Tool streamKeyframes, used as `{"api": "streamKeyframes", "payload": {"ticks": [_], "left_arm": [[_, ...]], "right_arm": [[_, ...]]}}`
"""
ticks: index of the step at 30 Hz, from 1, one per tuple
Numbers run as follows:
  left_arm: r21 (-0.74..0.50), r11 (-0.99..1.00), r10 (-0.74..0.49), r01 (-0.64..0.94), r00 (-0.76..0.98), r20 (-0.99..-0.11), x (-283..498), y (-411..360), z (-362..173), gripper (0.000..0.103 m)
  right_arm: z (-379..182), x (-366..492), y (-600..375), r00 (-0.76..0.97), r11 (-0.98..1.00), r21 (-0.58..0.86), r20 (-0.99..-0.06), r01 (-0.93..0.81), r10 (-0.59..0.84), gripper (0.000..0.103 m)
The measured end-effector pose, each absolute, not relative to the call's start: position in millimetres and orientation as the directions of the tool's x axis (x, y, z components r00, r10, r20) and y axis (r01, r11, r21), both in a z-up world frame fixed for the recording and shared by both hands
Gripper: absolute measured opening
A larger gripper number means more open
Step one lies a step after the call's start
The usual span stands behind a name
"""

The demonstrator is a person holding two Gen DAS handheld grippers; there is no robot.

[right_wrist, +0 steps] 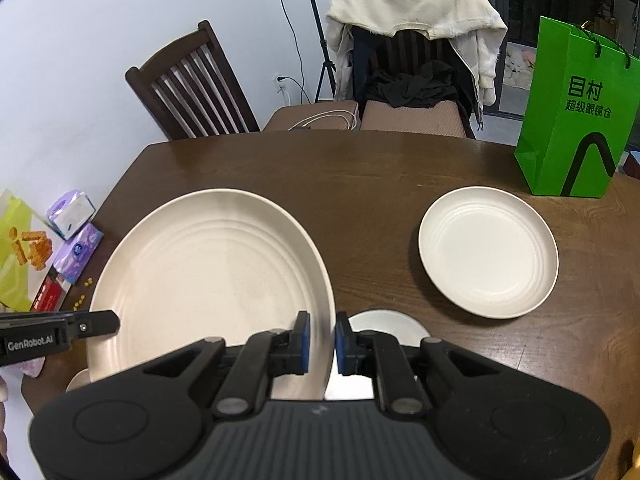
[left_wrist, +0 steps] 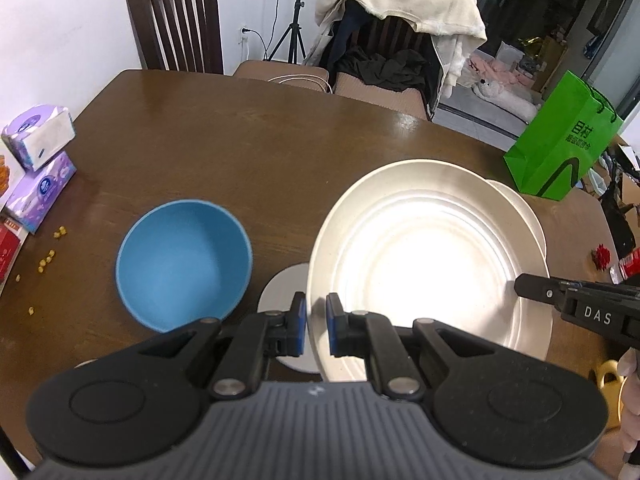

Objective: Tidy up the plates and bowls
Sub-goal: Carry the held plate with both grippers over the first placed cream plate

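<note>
- Large cream round plate [left_wrist: 432,264] with ringed relief fills the right of the left wrist view, lifted clear of the dark brown wooden table [left_wrist: 260,152]. The left gripper [left_wrist: 316,324] is clamped on its near left rim, blue pads either side of the edge.
- In the same view the right gripper [left_wrist: 524,286] reaches in from the right and meets the opposite rim. A blue round bowl [left_wrist: 184,264] sits on the table to the left, and a small white dish [left_wrist: 280,292] lies under the plate's edge.
- A second plate's rim [left_wrist: 520,208] peeks out behind the carried one.
- From the right wrist view the large plate [right_wrist: 212,280] lies to the left, with the right gripper [right_wrist: 322,344] pinching its near right rim. The left gripper [right_wrist: 108,322] holds the far side.
- Smaller cream round plate [right_wrist: 488,252] rests flat on the table to the right, well apart, in front of a green paper bag [right_wrist: 576,120].
- Judged from this, the carry heads right, and the right hand is nearer the smaller plate.
</note>
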State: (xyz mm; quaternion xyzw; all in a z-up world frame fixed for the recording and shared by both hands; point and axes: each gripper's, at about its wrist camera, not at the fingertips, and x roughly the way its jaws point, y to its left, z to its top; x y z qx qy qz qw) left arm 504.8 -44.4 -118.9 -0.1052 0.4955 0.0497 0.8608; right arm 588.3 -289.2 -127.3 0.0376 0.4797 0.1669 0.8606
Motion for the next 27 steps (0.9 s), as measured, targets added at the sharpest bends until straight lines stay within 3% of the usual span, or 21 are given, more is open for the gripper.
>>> {"api": "streamKeyframes", "payload": {"ticks": [27], "left_arm": [[-0.146,0.974,-0.046,-0.171,0.483,-0.874,388,11,-125,0.011]], "right_arm": [[-128,461,-230,0.462,0.953,0.197,-0.84,-0.228,0.284,0.012]]}}
